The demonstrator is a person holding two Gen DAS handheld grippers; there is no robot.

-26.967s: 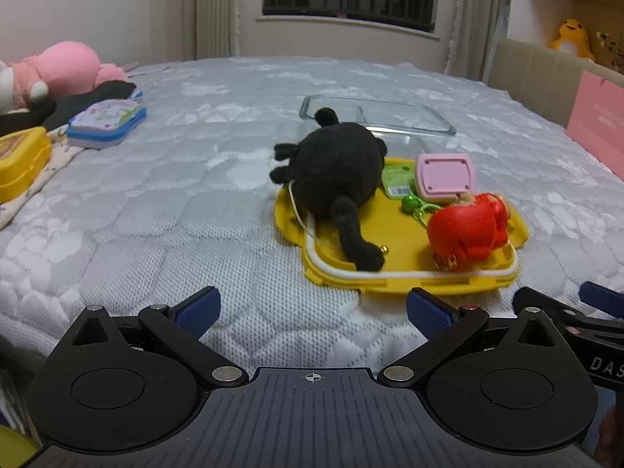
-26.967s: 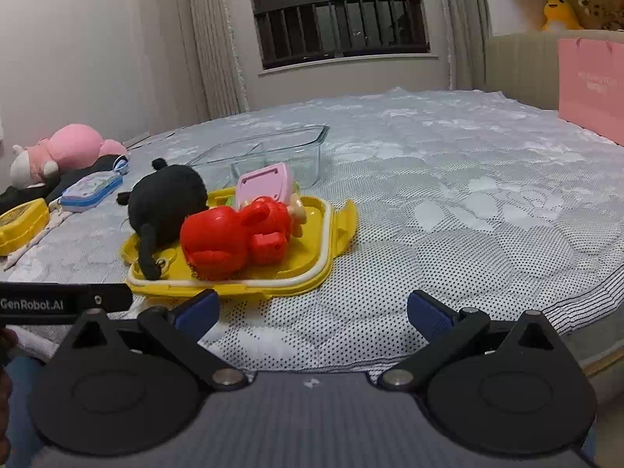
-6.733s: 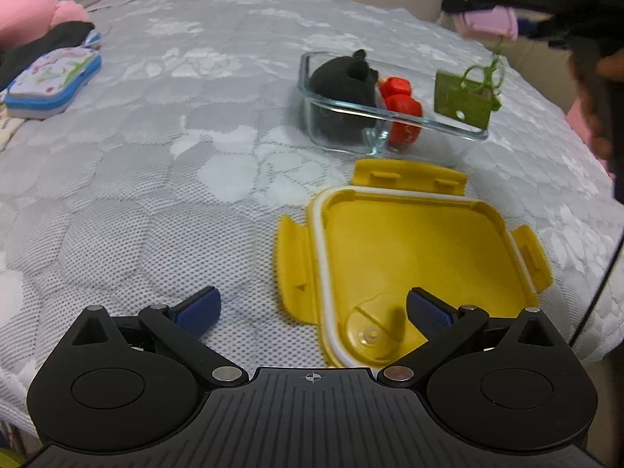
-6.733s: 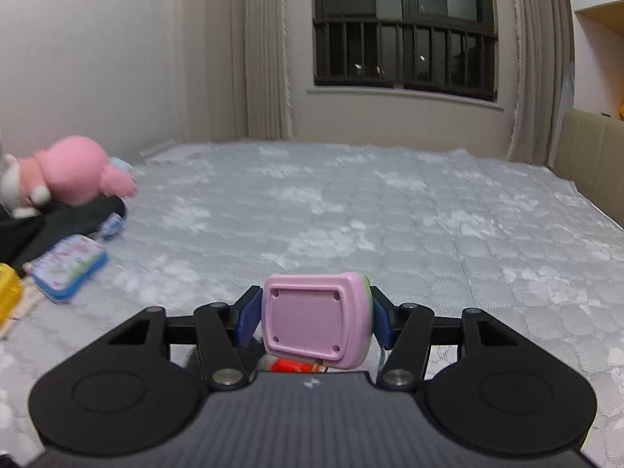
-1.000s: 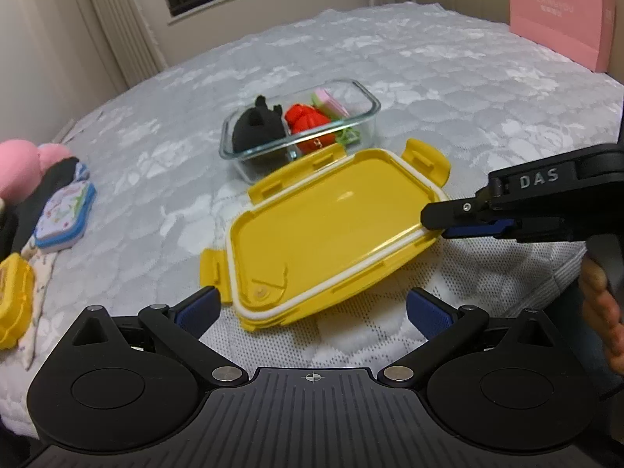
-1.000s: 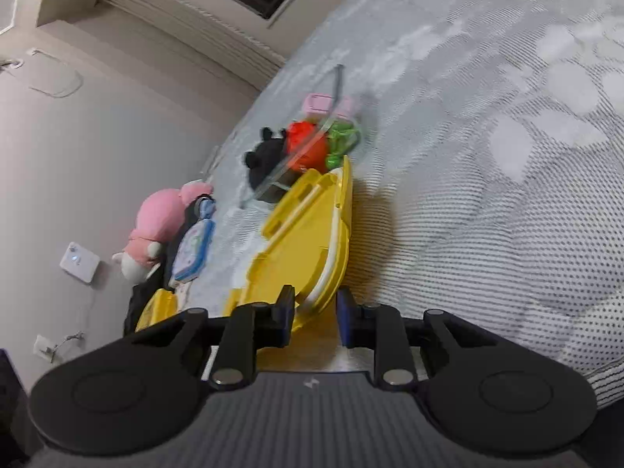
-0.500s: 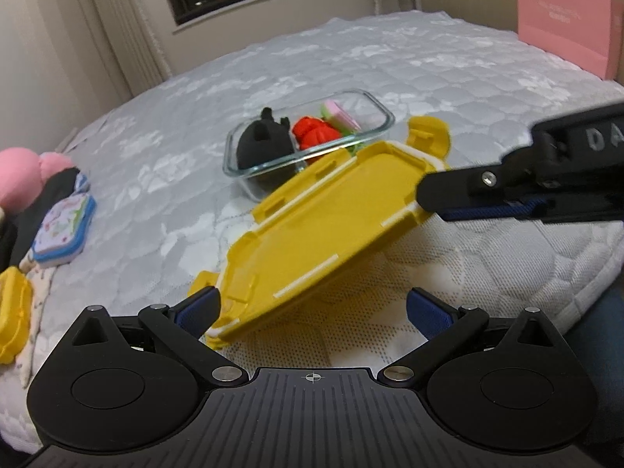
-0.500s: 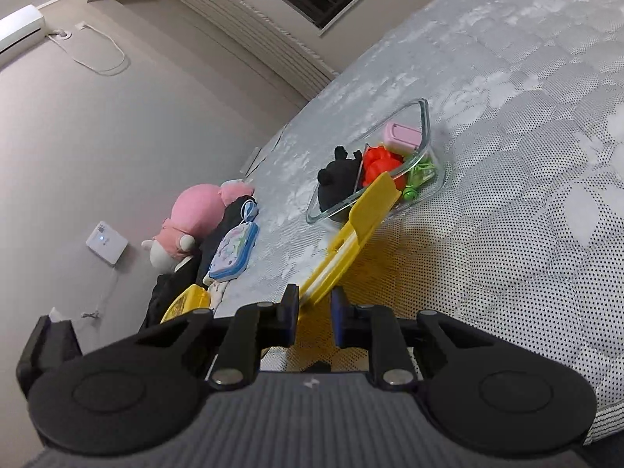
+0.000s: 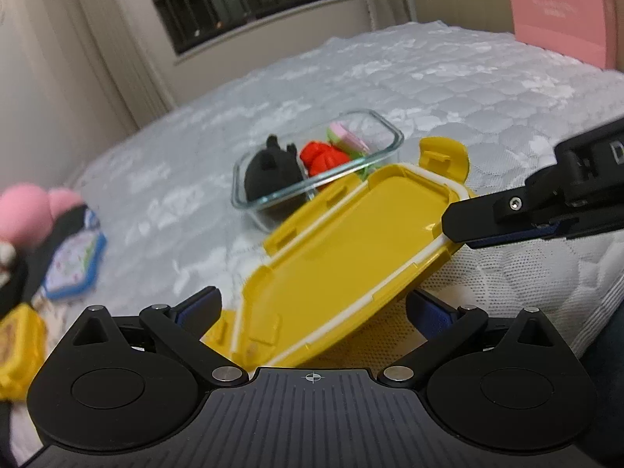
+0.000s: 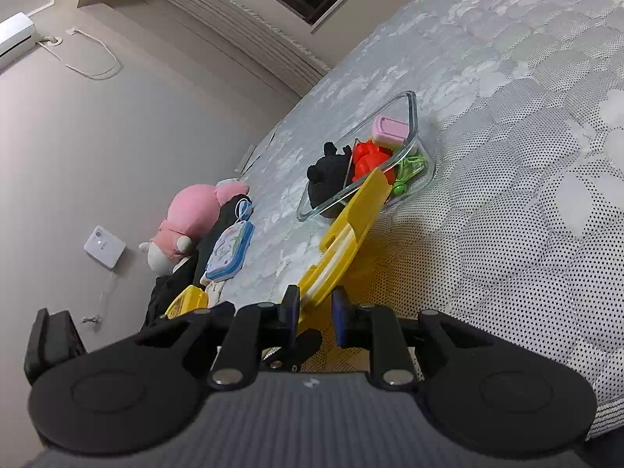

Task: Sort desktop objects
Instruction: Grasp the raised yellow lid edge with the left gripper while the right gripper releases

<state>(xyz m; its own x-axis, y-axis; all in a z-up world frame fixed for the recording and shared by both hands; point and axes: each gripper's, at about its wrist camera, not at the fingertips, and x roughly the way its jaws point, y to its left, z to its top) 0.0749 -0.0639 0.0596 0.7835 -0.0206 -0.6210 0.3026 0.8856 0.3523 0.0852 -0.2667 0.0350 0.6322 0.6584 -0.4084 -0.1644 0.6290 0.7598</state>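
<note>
Right gripper (image 10: 315,314), jaws clamped on the edge of the yellow lid (image 9: 343,261), holds it tilted, long axis toward the filled glass box (image 9: 316,171) at 12 o'clock; left gripper (image 9: 314,304) wide open, empty.

The tilted yellow plastic lid (image 9: 343,269) fills the space between the open blue-padded left gripper (image 9: 312,304) and the clear glass container (image 9: 319,171), blocking a straight reach. The right gripper (image 10: 316,312), clamped on the lid's edge, closes off the right side. The quilted white mattress (image 9: 448,89) beyond the container lies clear.
</note>
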